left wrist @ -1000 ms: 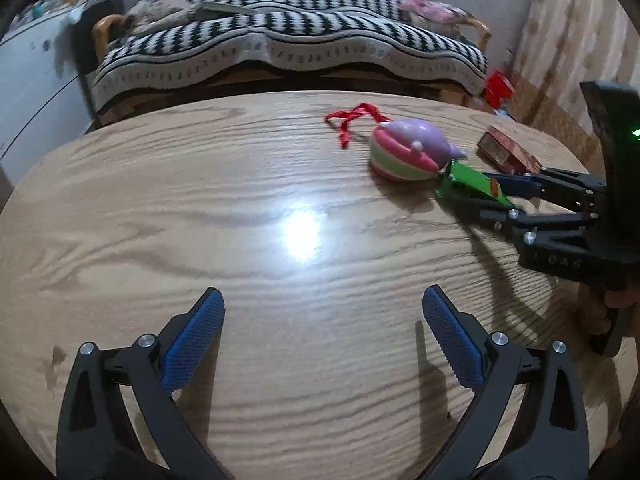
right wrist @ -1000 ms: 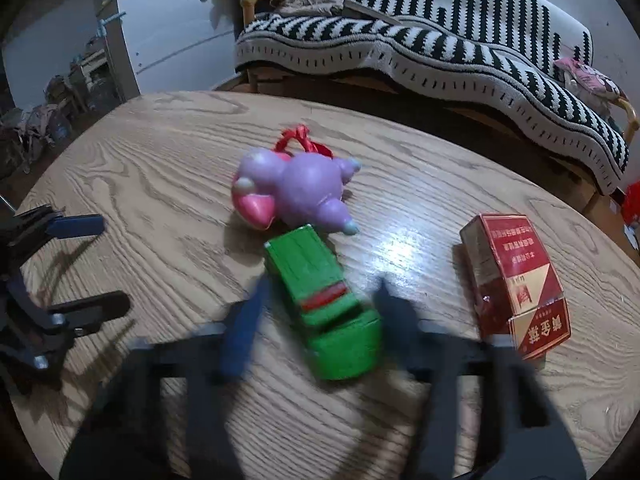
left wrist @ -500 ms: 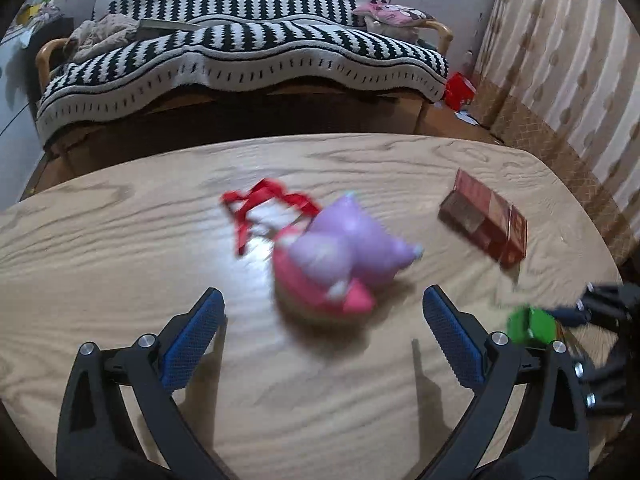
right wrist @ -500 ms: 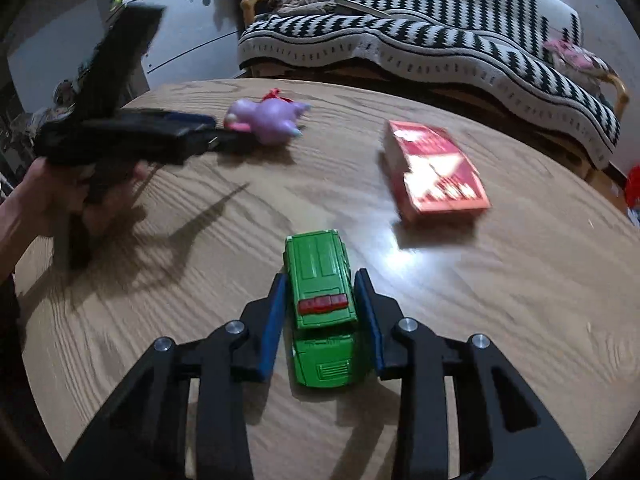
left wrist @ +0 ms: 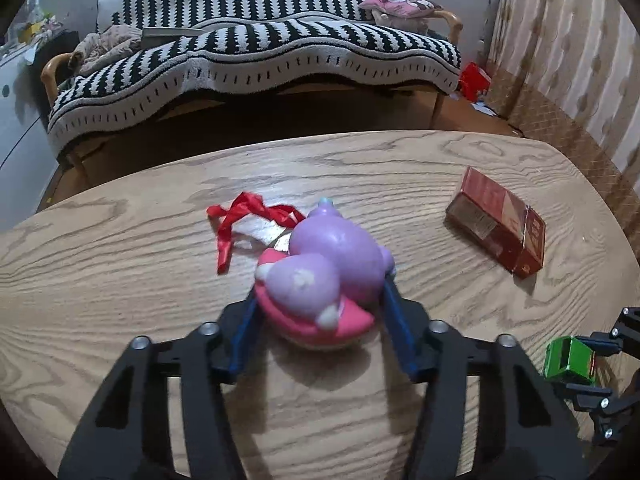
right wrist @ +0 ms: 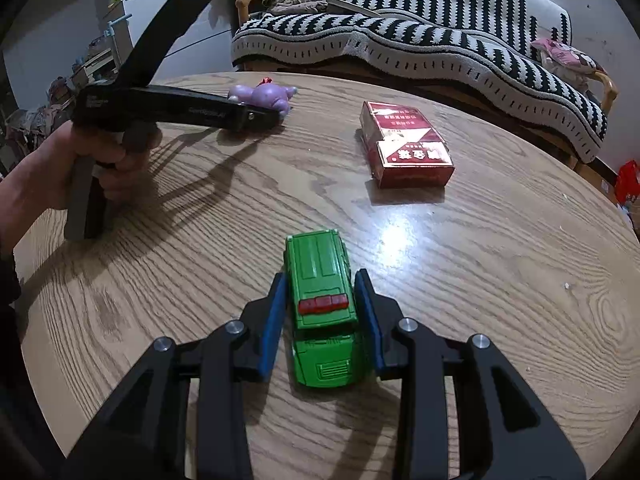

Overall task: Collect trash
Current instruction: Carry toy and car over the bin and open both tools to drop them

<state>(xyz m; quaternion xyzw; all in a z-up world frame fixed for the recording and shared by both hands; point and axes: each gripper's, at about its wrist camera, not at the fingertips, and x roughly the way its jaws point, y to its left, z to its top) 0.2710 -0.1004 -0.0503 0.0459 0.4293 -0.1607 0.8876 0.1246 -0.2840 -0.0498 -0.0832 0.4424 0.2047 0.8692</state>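
So far, both grippers are loaded, yet nothing appears to have left the wooden table [right wrist: 500, 280]. The left gripper [left wrist: 320, 300] is closed around the purple toy [left wrist: 332, 264], its blue pads pressed to either side of the toy's pink base, near the middle of the tabletop; a red ribbon [left wrist: 240, 216] trails from the toy toward the far left. The right gripper [right wrist: 320, 312] is clamped on the green toy car [right wrist: 322, 304], pads against both flanks, at the near edge of the table; the car seems to rest on the wood, though a slight lift cannot be ruled out. The red carton [right wrist: 404, 140] lies flat and untouched toward the far right, well apart from both grippers. It looks like the likeliest piece of trash here, so the core of the task probably remains: nothing is gathered yet, and no bin or bag shows in either view. The two toys are gripped but not yet carried anywhere. Beyond the table stands a sofa [left wrist: 260, 48] under a black-and-white striped cover.
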